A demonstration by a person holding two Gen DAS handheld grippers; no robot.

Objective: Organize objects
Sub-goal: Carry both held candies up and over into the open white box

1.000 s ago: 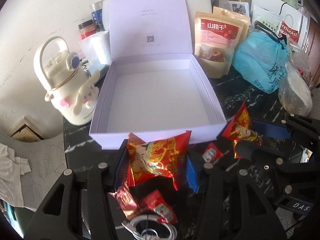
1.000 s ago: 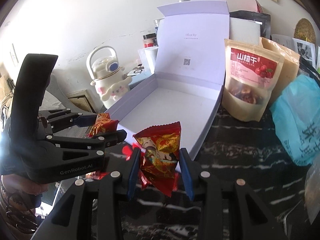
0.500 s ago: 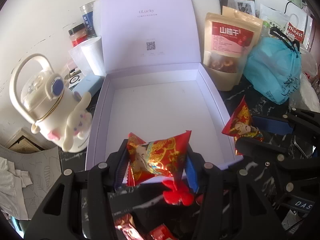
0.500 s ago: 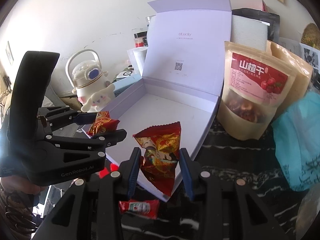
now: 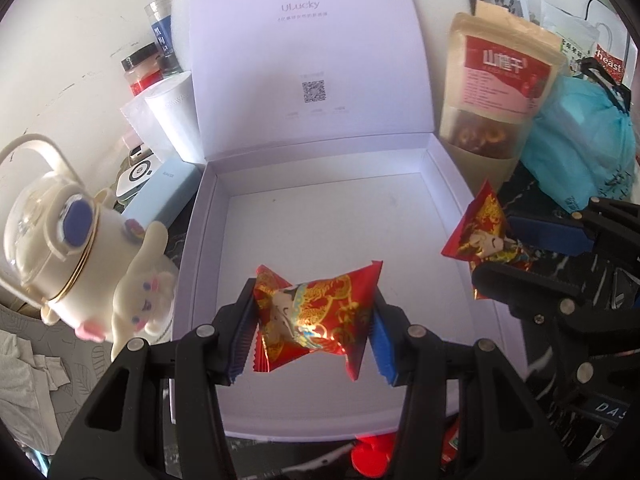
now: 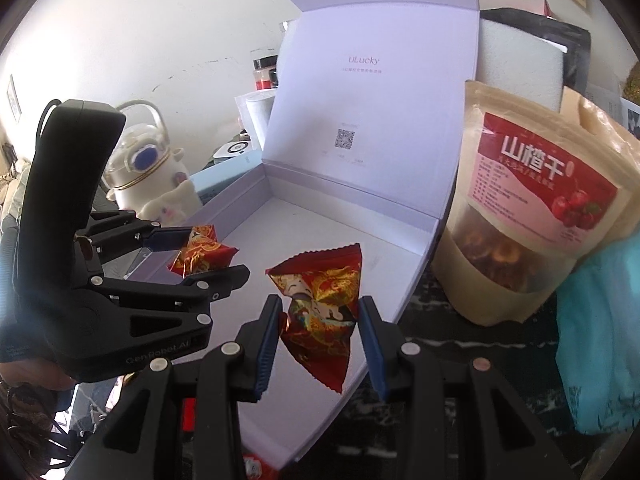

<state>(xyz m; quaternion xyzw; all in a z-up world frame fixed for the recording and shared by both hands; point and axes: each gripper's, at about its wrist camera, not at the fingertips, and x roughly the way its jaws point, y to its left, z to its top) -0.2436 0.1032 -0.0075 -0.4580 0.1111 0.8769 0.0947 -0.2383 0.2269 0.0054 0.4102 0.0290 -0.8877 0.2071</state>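
Each claw grips a red packet: left claw (image 5: pixel 312 328), right claw (image 6: pixel 320 336); both now over the box (image 5: pixel 320 224), earlier short of it.

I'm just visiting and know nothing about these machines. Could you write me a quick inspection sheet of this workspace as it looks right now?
Surface: black marbled table.
Job's things: open lilac box, inside bare; two red-gold snack packets.
Clutter: cream bottle, dried-fruit pouch, blue bag, jars, small red wrappers.
Grippers: left claw shut on left packet above the box; right claw shut on right packet over the box's edge.
Cables: white cord, partly hidden.
Surroundings: white wall.
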